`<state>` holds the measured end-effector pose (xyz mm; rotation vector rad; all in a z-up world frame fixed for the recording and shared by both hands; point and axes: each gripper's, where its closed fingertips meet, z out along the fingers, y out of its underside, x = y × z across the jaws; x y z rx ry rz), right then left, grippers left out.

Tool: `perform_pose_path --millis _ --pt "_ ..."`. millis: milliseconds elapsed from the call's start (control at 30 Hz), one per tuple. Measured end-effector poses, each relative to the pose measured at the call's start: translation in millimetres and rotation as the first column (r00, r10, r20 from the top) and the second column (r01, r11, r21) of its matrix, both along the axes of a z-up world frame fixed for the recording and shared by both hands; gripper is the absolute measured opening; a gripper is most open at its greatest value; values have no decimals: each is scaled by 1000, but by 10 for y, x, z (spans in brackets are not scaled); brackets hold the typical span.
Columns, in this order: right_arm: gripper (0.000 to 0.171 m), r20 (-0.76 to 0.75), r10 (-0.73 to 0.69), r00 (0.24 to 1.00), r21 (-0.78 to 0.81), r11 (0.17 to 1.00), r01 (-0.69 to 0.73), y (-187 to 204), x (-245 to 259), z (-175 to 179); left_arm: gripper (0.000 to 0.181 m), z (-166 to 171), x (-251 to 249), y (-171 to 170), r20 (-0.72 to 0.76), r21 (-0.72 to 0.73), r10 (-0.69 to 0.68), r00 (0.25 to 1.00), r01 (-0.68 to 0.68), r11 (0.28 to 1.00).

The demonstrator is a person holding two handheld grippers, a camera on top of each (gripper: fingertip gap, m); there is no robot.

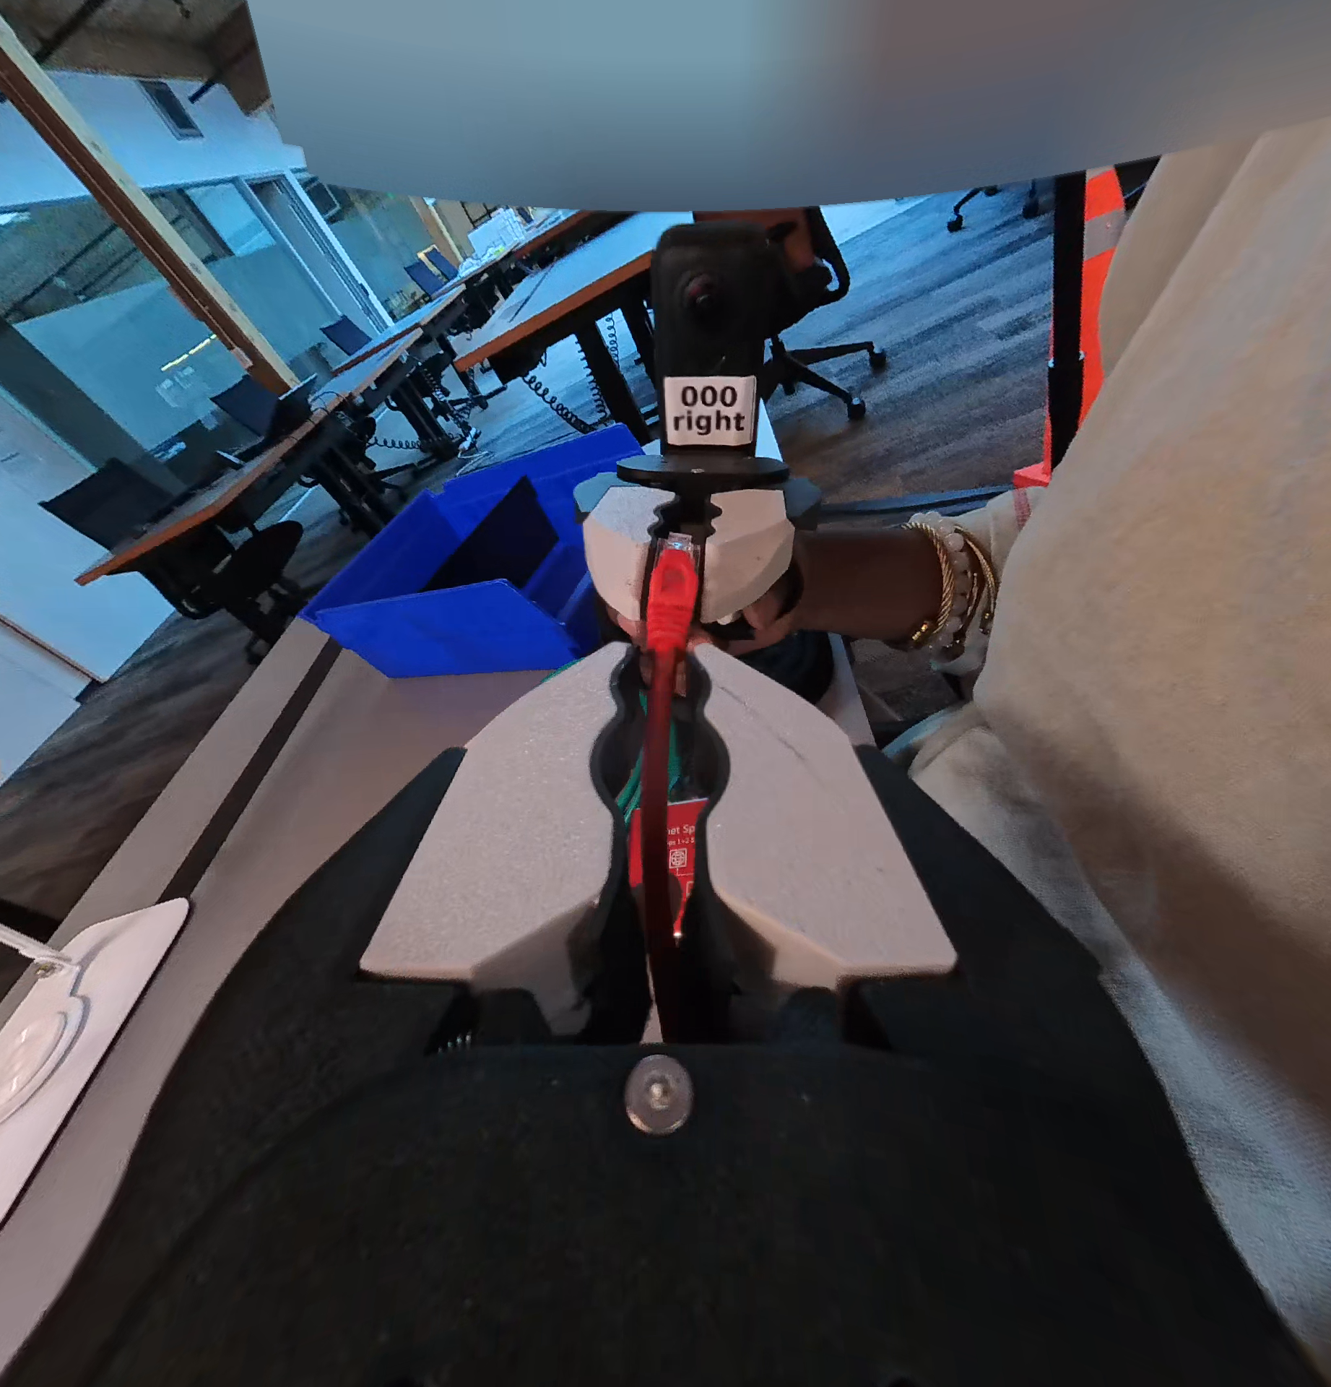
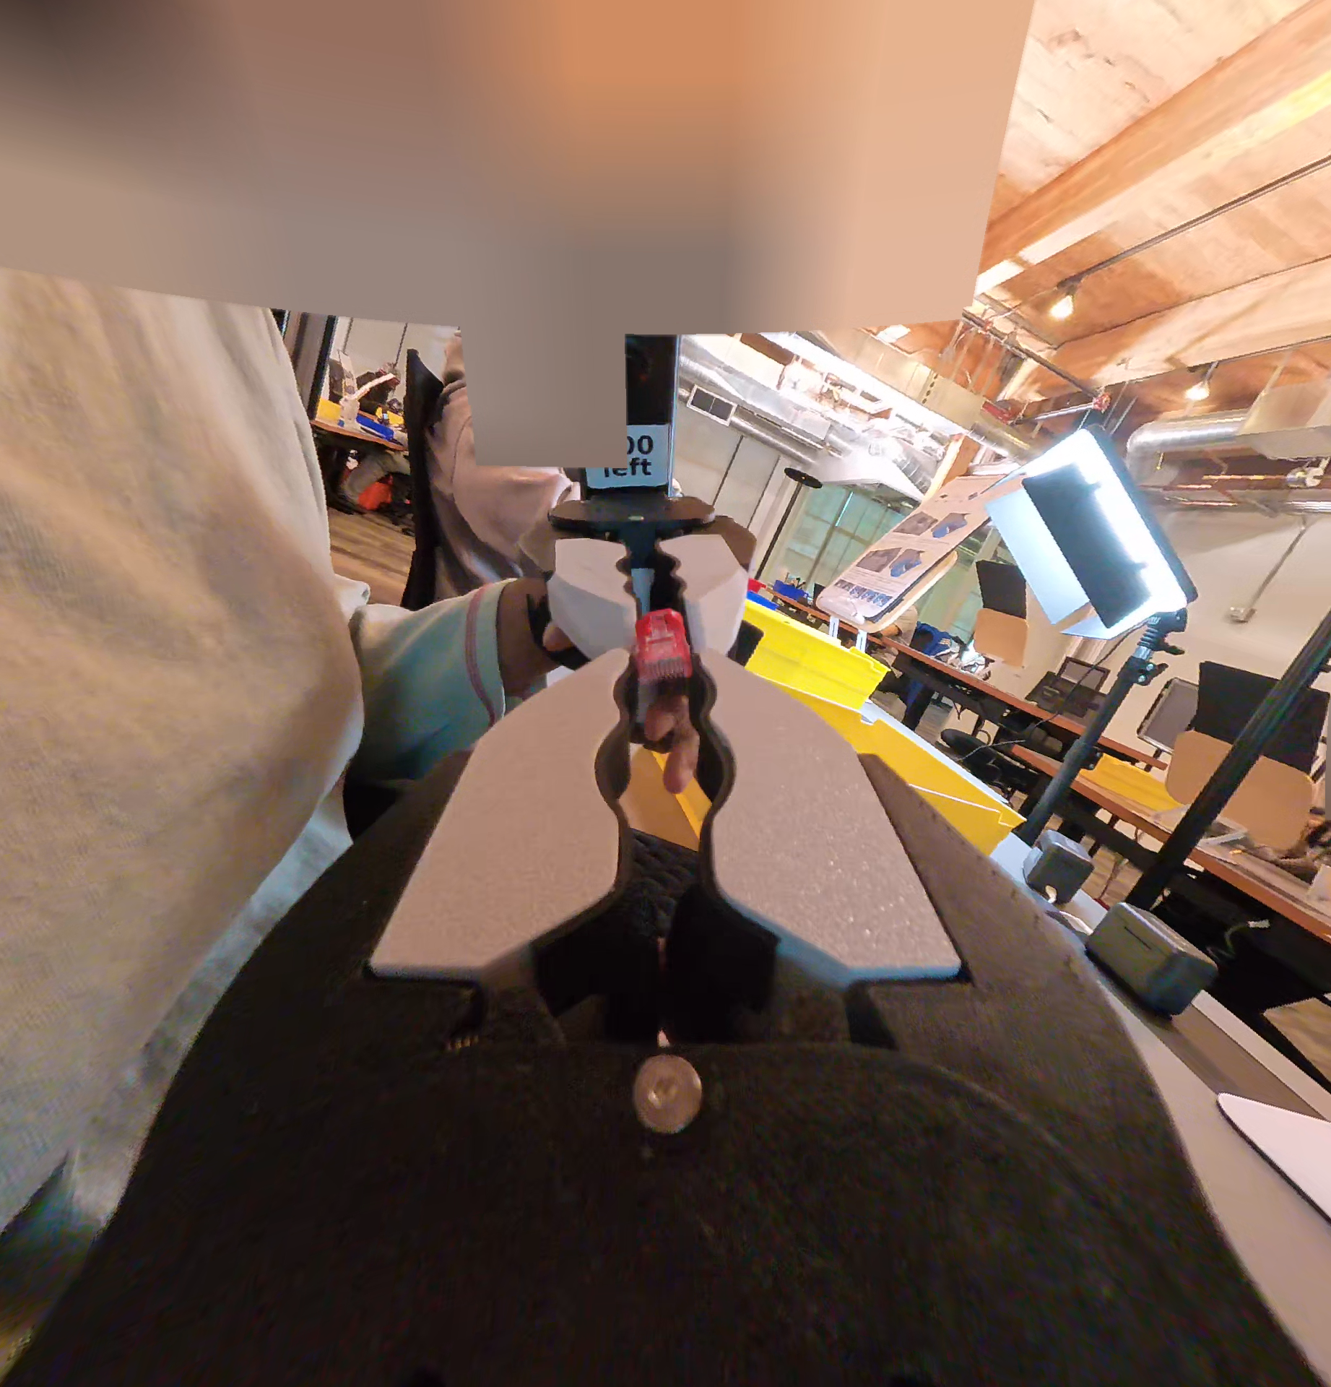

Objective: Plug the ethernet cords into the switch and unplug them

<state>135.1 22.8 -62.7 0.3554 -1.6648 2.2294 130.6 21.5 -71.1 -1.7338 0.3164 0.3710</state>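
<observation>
In the left wrist view, my left gripper [image 1: 661, 657] is shut on a red ethernet cord [image 1: 658, 810] just behind its plug [image 1: 673, 582]. The plug sticks out past the fingertips and reaches the jaws of my right gripper [image 1: 685, 537], which faces it. In the right wrist view, the red plug [image 2: 662, 645] sits end-on between the tips of my right gripper [image 2: 662, 662], which close on its sides. The left gripper [image 2: 647, 585] is right behind it. A red device [image 1: 681, 840] and green cables [image 1: 636, 780] show through the left gripper's gap, mostly hidden.
A blue bin [image 1: 459, 585] stands on the grey table [image 1: 392, 698] beyond the left gripper. Yellow bins [image 2: 812, 653] lie beyond the right gripper. A lit panel on a stand [image 2: 1090, 540] and grey boxes [image 2: 1150, 953] are at the right. The person's cream sleeve [image 1: 1172, 675] is close by. Both grippers' tips are close together, under 4 cm apart.
</observation>
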Motion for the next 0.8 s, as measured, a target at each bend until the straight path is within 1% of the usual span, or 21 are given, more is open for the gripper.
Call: perform_pose_path --millis 233,333,400,433,467,500,567,667,733,800 --pt "13 28 13 1000 11 1000 -13 1 -14 -31 9 -24 4 3 -14 8 -3 1000 4 1000" --pt "16 92 -27 995 109 994 17 2 -113 -144 8 -70 -80 -49 24 -52 68 997 -67 996" --pt "50 119 -108 987 241 968 77 56 -227 -306 8 -68 -148 -168 32 -96 118 992 -115 989" --pt "62 115 -172 978 352 928 122 97 -305 -459 8 -68 -193 -243 39 -118 152 988 -146 982" --pt "72 98 -240 966 478 863 165 149 -387 -645 8 -90 -232 -318 43 -151 181 983 -173 973" --pt "79 82 -297 951 595 780 192 207 -457 -832 8 -125 -262 -383 45 -184 202 978 -190 964" --pt "88 110 -353 929 755 637 153 264 -516 -1122 8 -194 -318 -473 49 -228 239 970 -222 948" --pt "96 161 -388 907 875 482 50 209 -572 -1403 9 -316 -374 -532 66 -273 276 959 -249 929" --pt "100 153 -426 892 936 351 7 185 -634 -1588 9 -397 -383 -541 73 -296 283 956 -250 922" --pt "105 142 -450 882 969 246 -30 159 -669 -1752 9 -459 -400 -553 65 -313 290 955 -256 914"
